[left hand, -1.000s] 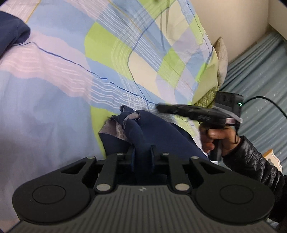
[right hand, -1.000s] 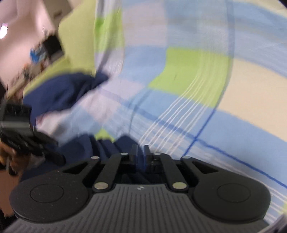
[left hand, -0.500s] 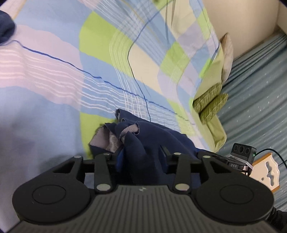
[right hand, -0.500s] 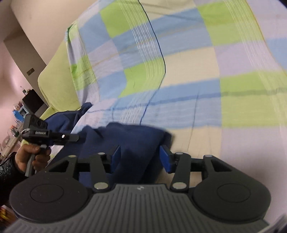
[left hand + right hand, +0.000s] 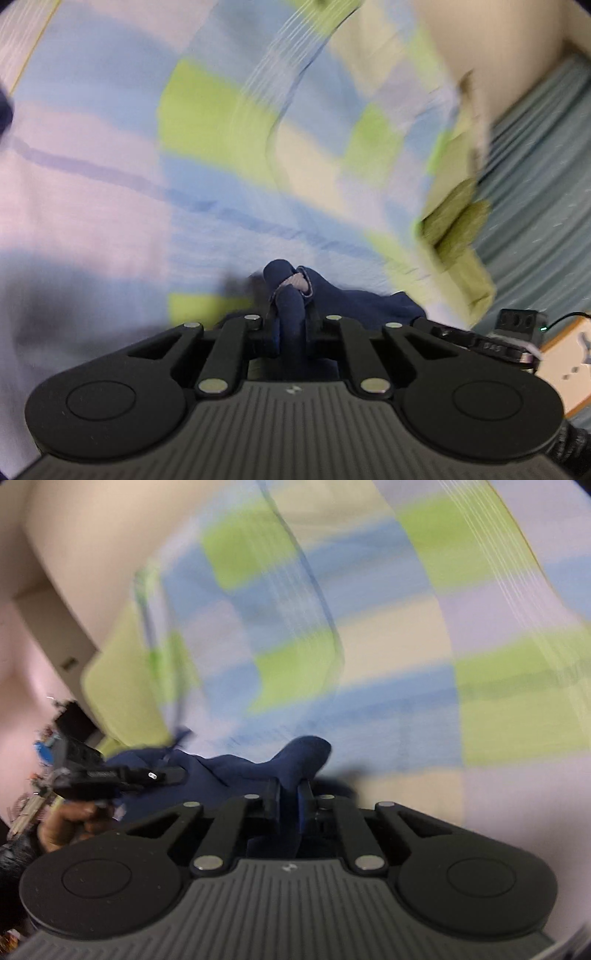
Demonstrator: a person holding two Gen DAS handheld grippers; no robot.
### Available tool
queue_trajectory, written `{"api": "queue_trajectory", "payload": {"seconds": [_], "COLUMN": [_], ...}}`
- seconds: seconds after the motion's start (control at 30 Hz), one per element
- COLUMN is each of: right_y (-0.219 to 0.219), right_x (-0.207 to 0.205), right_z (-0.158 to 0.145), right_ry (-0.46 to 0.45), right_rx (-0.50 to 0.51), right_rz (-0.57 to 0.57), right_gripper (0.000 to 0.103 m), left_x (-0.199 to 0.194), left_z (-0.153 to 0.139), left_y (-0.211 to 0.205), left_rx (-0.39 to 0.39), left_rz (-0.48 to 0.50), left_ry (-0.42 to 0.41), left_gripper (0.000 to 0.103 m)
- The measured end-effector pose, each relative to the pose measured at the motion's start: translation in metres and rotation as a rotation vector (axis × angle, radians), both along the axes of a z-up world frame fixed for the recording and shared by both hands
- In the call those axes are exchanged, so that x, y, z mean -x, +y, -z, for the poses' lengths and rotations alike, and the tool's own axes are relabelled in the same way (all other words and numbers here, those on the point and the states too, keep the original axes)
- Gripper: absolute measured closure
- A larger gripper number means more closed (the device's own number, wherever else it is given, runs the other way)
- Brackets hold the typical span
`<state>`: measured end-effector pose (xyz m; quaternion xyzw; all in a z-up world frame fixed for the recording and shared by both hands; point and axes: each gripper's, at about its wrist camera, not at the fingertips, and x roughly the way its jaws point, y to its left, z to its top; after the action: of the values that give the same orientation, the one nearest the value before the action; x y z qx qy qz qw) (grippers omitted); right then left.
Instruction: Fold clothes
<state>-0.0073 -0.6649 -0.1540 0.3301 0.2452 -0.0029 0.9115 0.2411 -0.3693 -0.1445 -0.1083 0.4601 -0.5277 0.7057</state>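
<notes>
Left gripper (image 5: pixel 291 321) jaws closing on navy garment (image 5: pixel 354 302), right gripper (image 5: pixel 289 799) jaws clamped on it, checked bedsheet (image 5: pixel 221 122) beneath

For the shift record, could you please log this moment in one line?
left gripper: closing on navy garment | right gripper: shut on it | surface: checked bedsheet
</notes>
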Motion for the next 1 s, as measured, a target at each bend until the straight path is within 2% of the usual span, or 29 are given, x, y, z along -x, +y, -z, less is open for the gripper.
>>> {"api": "queue_trajectory", "payload": {"seconds": [0.07,0.1,0.13,0.2,0.27,0.33,0.4,0.5,0.57,0.63,0.7,0.73,0.87,0.97,1.0], "right_y": [-0.003,-0.002,-0.002,-0.002,-0.003,-0.006,-0.009,-0.003,0.006,0.019,0.032,0.04,0.057,0.054,0.051], "right_x": [0.002,0.003,0.004,0.004,-0.007,-0.007,-0.002,0.007,0.01,0.012,0.008,0.002,-0.034,-0.062,-0.067], "right_z": [0.005,0.002,-0.003,-0.012,-0.005,0.002,0.001,-0.017,-0.033,-0.049,-0.061,-0.064,-0.057,-0.044,-0.041], "right_ry": [-0.026,-0.039,-0.055,-0.074,0.0,0.026,0.042,0.025,0.011,-0.007,-0.031,-0.041,-0.009,0.037,0.048], "right_rx": [-0.024,-0.018,-0.004,0.02,0.041,0.019,0.011,0.081,0.153,0.232,0.28,0.295,0.334,0.314,0.304], "right_rz": [0.025,0.028,0.026,0.021,-0.004,-0.001,0.034,0.067,0.059,0.044,0.0,-0.049,-0.206,-0.249,-0.256], "right_gripper": [0.097,0.097,0.097,0.098,0.097,0.093,0.081,0.081,0.081,0.081,0.081,0.081,0.081,0.081,0.081], "left_x": [0.0,0.002,0.003,0.002,0.0,-0.003,-0.003,-0.002,-0.003,-0.002,0.011,0.018,0.038,0.039,0.033], "left_z": [-0.006,-0.015,-0.016,-0.014,-0.002,0.003,0.001,-0.007,-0.017,-0.028,-0.051,-0.059,-0.075,-0.067,-0.056], "left_y": [0.0,0.0,-0.001,-0.006,-0.01,-0.005,-0.002,0.005,0.008,0.017,0.024,0.022,0.0,-0.037,-0.047], "left_rx": [0.021,0.032,0.032,-0.005,-0.059,-0.045,-0.049,-0.06,-0.071,-0.082,-0.117,-0.111,-0.052,-0.061,-0.11], "left_rz": [-0.005,0.007,0.008,0.023,0.032,0.014,0.005,-0.009,-0.032,-0.042,-0.042,-0.021,0.113,0.208,0.217], "left_ry": [-0.022,-0.067,-0.072,-0.075,-0.048,-0.011,-0.01,-0.028,-0.055,-0.095,-0.196,-0.226,-0.25,-0.262,-0.25], "left_gripper": [0.089,0.089,0.089,0.089,0.085,0.081,0.074,0.068,0.059,0.059,0.06,0.06,0.06,0.059,0.059]}}
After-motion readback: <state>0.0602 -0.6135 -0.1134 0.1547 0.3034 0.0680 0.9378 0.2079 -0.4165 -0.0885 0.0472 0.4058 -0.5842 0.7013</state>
